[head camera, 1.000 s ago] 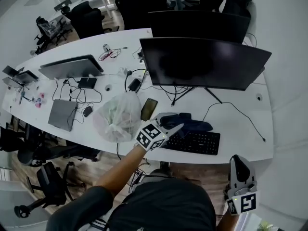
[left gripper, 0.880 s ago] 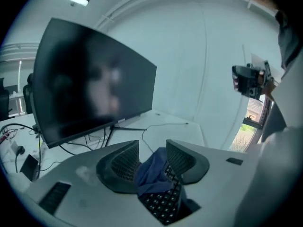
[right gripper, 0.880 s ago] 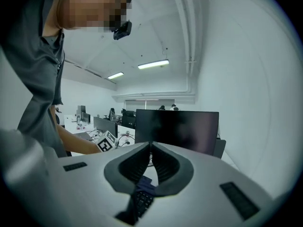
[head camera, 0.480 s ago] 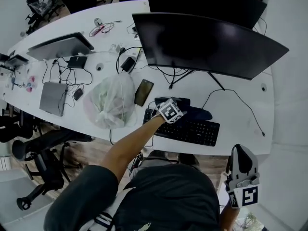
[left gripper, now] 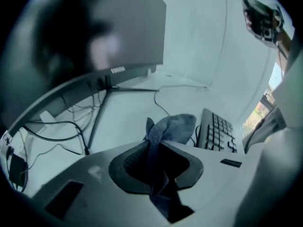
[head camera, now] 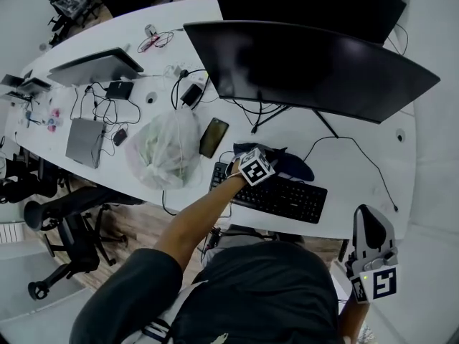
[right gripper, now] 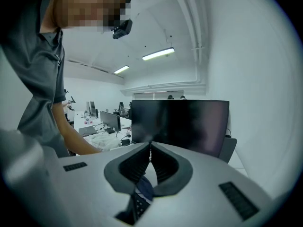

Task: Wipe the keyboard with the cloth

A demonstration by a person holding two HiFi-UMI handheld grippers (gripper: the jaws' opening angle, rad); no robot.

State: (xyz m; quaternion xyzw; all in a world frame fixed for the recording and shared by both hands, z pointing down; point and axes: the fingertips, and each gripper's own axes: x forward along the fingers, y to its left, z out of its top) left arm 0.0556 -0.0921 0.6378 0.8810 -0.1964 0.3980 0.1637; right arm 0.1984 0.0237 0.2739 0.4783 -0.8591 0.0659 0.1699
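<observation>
A dark blue cloth [head camera: 288, 165] lies bunched on the white desk just behind the black keyboard [head camera: 276, 196]. My left gripper [head camera: 266, 155] points down at the cloth's left end. Its jaws have just been closing, and in the left gripper view a fold of the cloth [left gripper: 170, 126] is pinched between them at the left gripper [left gripper: 152, 142]. The keyboard [left gripper: 218, 131] shows to the right of it. My right gripper [head camera: 365, 213] hangs off the desk's near right corner. In its own view the right gripper [right gripper: 150, 146] is shut, with nothing between its tips.
A wide black monitor [head camera: 308, 67] on a thin stand rises behind the cloth. A clear plastic bag [head camera: 168, 156] and a phone [head camera: 214, 137] lie left of the keyboard. Laptops [head camera: 86, 140] and tangled cables [head camera: 107, 113] fill the far left. An office chair [head camera: 64, 253] stands below the desk edge.
My left gripper came down from above the keyboard's left end onto the cloth and closed on a fold of it. My right gripper drifted slightly right, still off the desk.
</observation>
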